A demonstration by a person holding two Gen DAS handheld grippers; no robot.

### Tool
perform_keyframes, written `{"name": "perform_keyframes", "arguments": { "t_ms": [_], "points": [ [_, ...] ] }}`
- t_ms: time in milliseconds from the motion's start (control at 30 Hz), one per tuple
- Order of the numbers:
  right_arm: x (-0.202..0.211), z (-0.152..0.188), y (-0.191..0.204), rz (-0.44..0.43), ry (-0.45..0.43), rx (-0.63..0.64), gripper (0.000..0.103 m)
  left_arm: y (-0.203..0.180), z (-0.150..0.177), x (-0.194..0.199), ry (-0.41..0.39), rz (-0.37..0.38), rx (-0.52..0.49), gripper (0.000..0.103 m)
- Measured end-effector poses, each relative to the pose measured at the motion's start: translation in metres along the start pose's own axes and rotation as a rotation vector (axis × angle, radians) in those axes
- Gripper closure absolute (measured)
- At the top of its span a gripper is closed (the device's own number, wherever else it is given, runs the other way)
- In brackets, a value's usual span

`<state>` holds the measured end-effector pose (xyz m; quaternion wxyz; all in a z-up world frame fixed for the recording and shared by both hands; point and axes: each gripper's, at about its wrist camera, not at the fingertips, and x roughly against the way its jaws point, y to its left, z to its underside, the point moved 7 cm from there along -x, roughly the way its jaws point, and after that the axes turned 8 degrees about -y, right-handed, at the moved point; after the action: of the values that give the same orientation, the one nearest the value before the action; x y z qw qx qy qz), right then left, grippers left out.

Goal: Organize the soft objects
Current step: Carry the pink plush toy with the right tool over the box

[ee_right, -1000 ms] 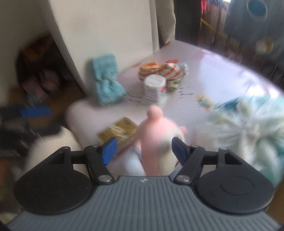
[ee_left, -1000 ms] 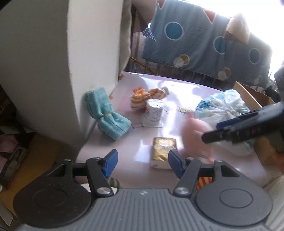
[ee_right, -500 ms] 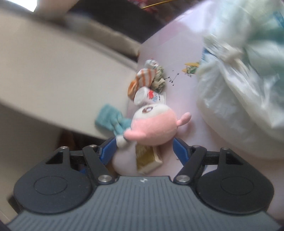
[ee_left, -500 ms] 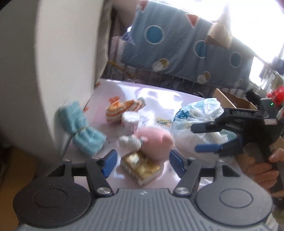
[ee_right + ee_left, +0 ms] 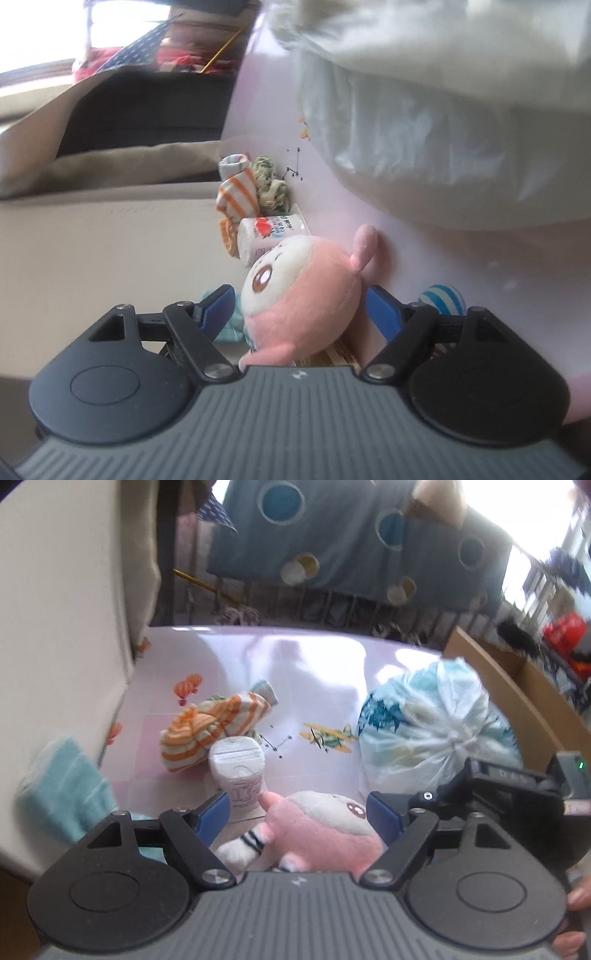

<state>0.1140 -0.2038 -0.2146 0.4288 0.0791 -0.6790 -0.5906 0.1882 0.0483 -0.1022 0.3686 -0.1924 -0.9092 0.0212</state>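
Note:
A pink and white plush toy lies on the pink table, partly over a gold packet. My left gripper straddles the toy with its jaws opening; the pads do not visibly press on it. My right gripper also has the plush toy between its opening jaws, with a gap at the right pad. Its black body shows at the right of the left wrist view. An orange-striped sock and a teal cloth lie further left.
A white tissue pack stands just beyond the toy. A knotted plastic bag fills the right side, with a cardboard box behind it. A white wall block borders the table's left edge. A blue-striped ball sits near the right gripper.
The right gripper rolled and came down with the plush toy, setting it by the gold packet. The left gripper slid right until it straddles the toy. Both jaws widened.

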Motion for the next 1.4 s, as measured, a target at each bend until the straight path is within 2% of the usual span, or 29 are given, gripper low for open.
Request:
{"name": "perform_keyframes", "arguments": {
  "t_ms": [100,367,567,833,1033,1233,1400],
  "points": [
    [-0.011,-0.003,-0.003,0.048,-0.008,0.001,0.026,0.004,0.002,-0.015,0.038,0.0,0.001,0.019],
    [-0.022,-0.012,0.0,0.057,-0.022,-0.005,0.028,0.032,0.005,-0.039,0.149,0.096,0.257,0.02],
    [-0.028,-0.008,-0.002,0.023,0.006,-0.048,0.037,0.028,0.009,-0.038,0.184,0.175,0.347,0.025],
    [-0.015,-0.006,0.009,-0.006,-0.005,-0.004,0.042,0.015,0.005,-0.018,0.159,0.153,0.341,0.025],
    [0.012,-0.001,0.032,-0.065,-0.006,0.057,0.043,-0.001,-0.008,0.022,0.102,0.153,0.315,0.025],
    [0.058,-0.001,0.072,-0.156,-0.028,0.161,0.044,-0.034,-0.033,0.071,0.014,0.166,0.253,0.025],
    [0.116,-0.018,0.102,-0.216,-0.07,0.254,0.044,-0.082,-0.06,0.1,-0.054,0.229,0.198,0.025]
  ]
}}
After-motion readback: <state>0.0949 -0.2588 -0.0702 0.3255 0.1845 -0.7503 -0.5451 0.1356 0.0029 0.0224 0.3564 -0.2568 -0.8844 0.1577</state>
